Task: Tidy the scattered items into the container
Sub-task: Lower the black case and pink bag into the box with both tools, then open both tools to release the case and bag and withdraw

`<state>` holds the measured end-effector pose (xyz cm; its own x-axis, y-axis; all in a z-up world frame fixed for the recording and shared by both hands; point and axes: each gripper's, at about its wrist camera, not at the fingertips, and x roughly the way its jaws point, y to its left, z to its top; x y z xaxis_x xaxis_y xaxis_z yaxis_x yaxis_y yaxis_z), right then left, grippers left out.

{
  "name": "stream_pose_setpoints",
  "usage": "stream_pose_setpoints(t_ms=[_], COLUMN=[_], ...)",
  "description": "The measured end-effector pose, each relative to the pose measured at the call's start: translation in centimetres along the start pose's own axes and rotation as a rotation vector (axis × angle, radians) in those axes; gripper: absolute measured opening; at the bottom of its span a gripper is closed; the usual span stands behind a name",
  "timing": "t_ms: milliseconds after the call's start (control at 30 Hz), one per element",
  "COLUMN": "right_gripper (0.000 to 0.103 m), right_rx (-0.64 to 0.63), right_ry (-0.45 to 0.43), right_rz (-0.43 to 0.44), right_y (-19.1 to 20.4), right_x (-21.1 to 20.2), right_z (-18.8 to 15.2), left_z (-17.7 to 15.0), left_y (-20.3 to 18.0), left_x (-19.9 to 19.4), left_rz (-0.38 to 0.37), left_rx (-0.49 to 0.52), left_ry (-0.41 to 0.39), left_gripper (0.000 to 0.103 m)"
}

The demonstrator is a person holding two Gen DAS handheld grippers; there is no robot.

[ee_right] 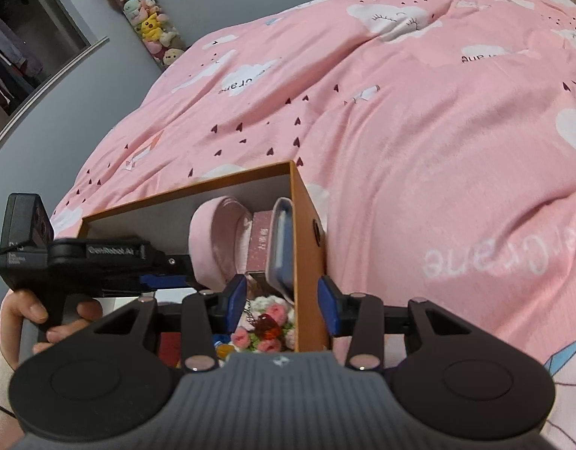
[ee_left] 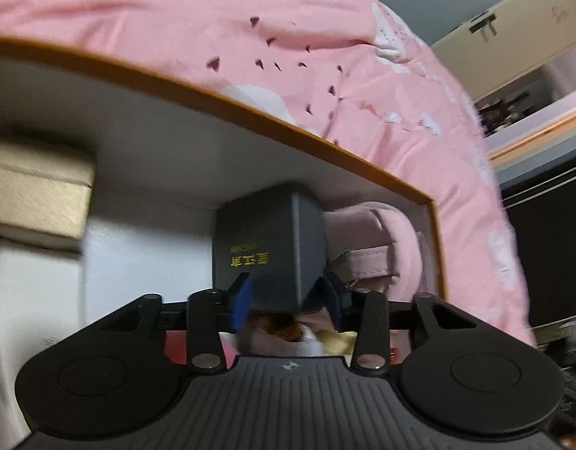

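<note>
Over the orange container (ee_left: 250, 108) with white inner walls, my left gripper (ee_left: 286, 302) is shut on a black box (ee_left: 267, 240) with gold characters, its blue pads against the box's lower sides. The box hangs tilted, with a gold box (ee_left: 36, 191) to its left and a pink rolled cloth (ee_left: 378, 240) to its right. My right gripper (ee_right: 284, 305) straddles the container's (ee_right: 310, 262) right wall, open: one pad inside, one outside, neither pressing. Inside lie the pink cloth (ee_right: 213, 240), a pink box (ee_right: 260, 240), a grey-blue case (ee_right: 282, 240) and crochet flowers (ee_right: 267, 322).
The container rests on a bed with a pink cloud-print quilt (ee_right: 419, 142). A person's hand (ee_right: 44, 315) holds the left tool's handle at the left. A column of plush toys (ee_right: 149, 18) stands by the grey wall. Cream furniture (ee_left: 513, 45) is beyond the bed.
</note>
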<state>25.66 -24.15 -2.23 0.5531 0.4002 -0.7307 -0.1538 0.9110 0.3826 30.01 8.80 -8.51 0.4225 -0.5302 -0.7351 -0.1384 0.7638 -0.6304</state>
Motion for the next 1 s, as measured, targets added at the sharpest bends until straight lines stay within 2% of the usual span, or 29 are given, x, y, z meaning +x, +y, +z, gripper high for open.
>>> stream_pose_setpoints(t_ms=[167, 433, 600, 733, 867, 1000], right_gripper=[0.045, 0.045, 0.045, 0.046, 0.059, 0.060], right_rx=[-0.001, -0.086, -0.113, -0.125, -0.144, -0.175], right_ry=[0.009, 0.007, -0.003, -0.014, -0.024, -0.032], right_rz=[0.007, -0.065, -0.077, -0.075, -0.065, -0.063], right_y=[0.0, 1.5, 1.7, 2.0, 2.5, 3.4], right_x=[0.6, 0.8, 0.3, -0.3, -1.0, -1.5], right_z=[-0.1, -0.2, -0.2, -0.4, -0.9, -1.8], left_z=[-0.1, -0.2, -0.4, -0.9, -2.1, -4.3], left_y=[-0.3, -2.5, -3.4, -3.8, -4.7, -6.4], left_x=[0.5, 0.3, -0.4, -1.9, -4.6, -7.7], left_rz=[-0.005, 0.083, 0.130, 0.152, 0.177, 0.210], left_rx=[0.026, 0.127, 0.173, 0.195, 0.234, 0.307], left_ry=[-0.002, -0.005, -0.018, -0.040, -0.089, -0.161], left_gripper=[0.043, 0.043, 0.045, 0.046, 0.046, 0.049])
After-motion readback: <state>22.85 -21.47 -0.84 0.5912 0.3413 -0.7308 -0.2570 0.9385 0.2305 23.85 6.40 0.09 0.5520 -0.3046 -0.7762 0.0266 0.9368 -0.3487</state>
